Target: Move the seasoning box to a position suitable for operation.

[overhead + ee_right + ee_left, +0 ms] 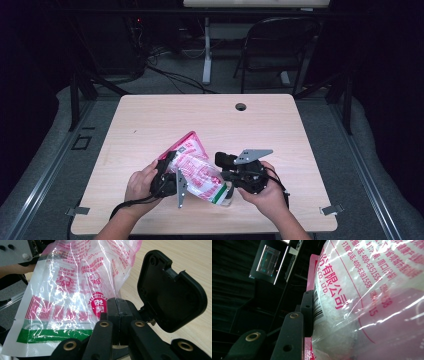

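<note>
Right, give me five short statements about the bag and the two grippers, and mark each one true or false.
1. The left gripper grips the plastic bag. True: one jaw presses flat against the bag's side in the left gripper view.
2. The bag lies flat on the table, untouched. False: it is held up at a tilt between the two grippers.
3. The right gripper has its jaws closed together. True: the two black jaws meet, pinching the bag's clear film.
4. The bag's print is blue. False: it is pink and red, with a green band at one end.
5. A chair stands beyond the table. True.
</note>
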`<move>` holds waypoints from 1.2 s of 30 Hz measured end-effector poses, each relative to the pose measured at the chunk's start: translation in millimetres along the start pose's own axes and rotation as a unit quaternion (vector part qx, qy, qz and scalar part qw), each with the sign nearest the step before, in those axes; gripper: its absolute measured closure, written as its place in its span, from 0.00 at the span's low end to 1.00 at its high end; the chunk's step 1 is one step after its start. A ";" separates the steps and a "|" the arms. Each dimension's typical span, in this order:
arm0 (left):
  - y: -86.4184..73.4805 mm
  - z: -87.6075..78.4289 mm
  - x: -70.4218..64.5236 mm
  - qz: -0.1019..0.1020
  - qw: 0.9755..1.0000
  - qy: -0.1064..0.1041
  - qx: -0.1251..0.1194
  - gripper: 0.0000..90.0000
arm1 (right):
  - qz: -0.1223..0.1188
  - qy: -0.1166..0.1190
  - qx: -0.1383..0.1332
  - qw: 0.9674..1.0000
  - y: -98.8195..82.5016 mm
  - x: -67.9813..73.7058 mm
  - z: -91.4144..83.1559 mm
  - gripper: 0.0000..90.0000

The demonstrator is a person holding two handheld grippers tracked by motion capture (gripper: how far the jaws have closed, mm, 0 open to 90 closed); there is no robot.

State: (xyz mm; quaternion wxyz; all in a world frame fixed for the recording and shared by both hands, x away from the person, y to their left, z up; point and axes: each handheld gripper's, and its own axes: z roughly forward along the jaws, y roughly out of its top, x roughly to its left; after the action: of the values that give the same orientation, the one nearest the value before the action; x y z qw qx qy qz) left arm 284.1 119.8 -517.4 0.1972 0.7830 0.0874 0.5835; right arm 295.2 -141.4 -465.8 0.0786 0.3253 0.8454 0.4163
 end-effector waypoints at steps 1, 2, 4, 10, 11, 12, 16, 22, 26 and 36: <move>0.3 -0.2 0.1 0.001 1.000 0.000 0.000 0.77 | 0.000 0.000 0.000 1.000 -0.3 -0.2 0.1 1.00; 0.6 -0.3 0.2 0.002 1.000 0.002 -0.001 0.77 | 0.001 0.000 0.000 1.000 -0.6 -0.4 0.2 1.00; 1.3 -0.6 0.3 0.004 1.000 0.003 -0.001 0.77 | 0.003 -0.001 0.000 1.000 -1.3 -0.5 0.7 1.00; 2.7 -1.6 0.8 0.008 1.000 0.006 -0.004 0.77 | 0.002 -0.004 0.000 1.000 -3.8 -0.1 1.9 1.00; 3.1 -1.8 1.0 0.010 1.000 0.007 -0.004 0.77 | 0.002 -0.004 0.000 1.000 -3.8 -0.1 1.9 1.00; 3.6 -2.2 1.1 0.011 1.000 0.007 -0.003 0.77 | 0.002 -0.004 0.000 1.000 -4.2 -0.3 2.0 1.00; 4.5 -2.9 2.1 0.018 1.000 0.009 -0.001 0.77 | 0.002 -0.004 0.001 1.000 -5.4 -0.8 2.5 1.00; 5.0 -3.2 2.0 0.022 1.000 0.012 0.000 0.77 | 0.006 -0.003 -0.001 1.000 -6.9 -1.6 3.8 1.00; 4.8 -3.2 1.6 0.024 1.000 0.011 -0.001 0.77 | 0.006 -0.004 0.002 1.000 -7.2 -1.8 4.0 1.00; 6.1 -4.4 2.6 0.035 0.999 0.015 0.001 0.78 | 0.006 -0.003 0.001 1.000 -8.5 -1.8 4.5 1.00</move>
State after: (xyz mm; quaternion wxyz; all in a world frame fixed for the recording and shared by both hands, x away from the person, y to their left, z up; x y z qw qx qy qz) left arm 280.2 116.1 -511.6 0.1745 0.7770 0.0631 0.6015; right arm 294.3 -143.3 -475.3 0.0780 0.3320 0.8436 0.4147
